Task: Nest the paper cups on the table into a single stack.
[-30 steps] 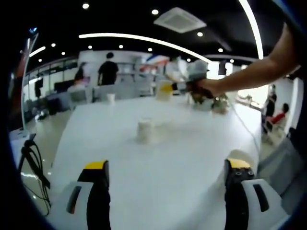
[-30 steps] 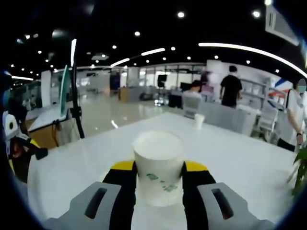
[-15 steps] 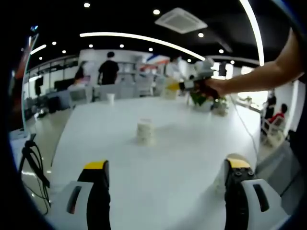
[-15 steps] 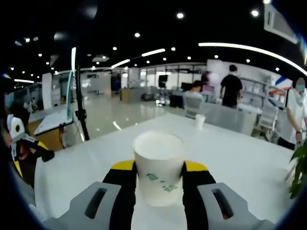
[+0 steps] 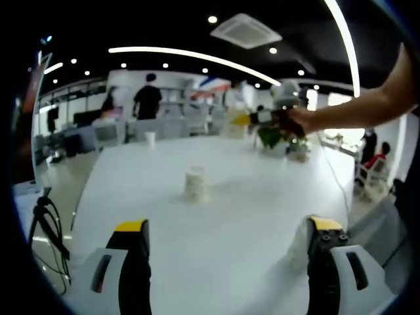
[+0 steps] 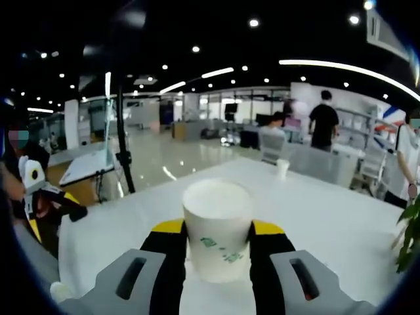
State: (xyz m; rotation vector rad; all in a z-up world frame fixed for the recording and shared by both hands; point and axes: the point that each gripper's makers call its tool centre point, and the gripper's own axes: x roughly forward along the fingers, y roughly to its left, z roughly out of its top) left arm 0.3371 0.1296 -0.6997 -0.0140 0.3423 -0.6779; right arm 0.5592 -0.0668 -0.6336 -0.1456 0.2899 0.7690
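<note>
White table [image 5: 230, 216] stretches ahead, right gripper [image 6: 216, 237] pinching 1 paper cup [image 6: 217, 226] aloft, left gripper [image 5: 226, 230] spread and empty, so next comes lowering it into the standing cup [image 5: 195, 184] mid-table.

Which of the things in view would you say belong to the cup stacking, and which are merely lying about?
Job: paper cup in the right gripper; upside-down cup mid-table; far cup; cup beside the left gripper.
Bystanders: potted plant, tripod.
</note>
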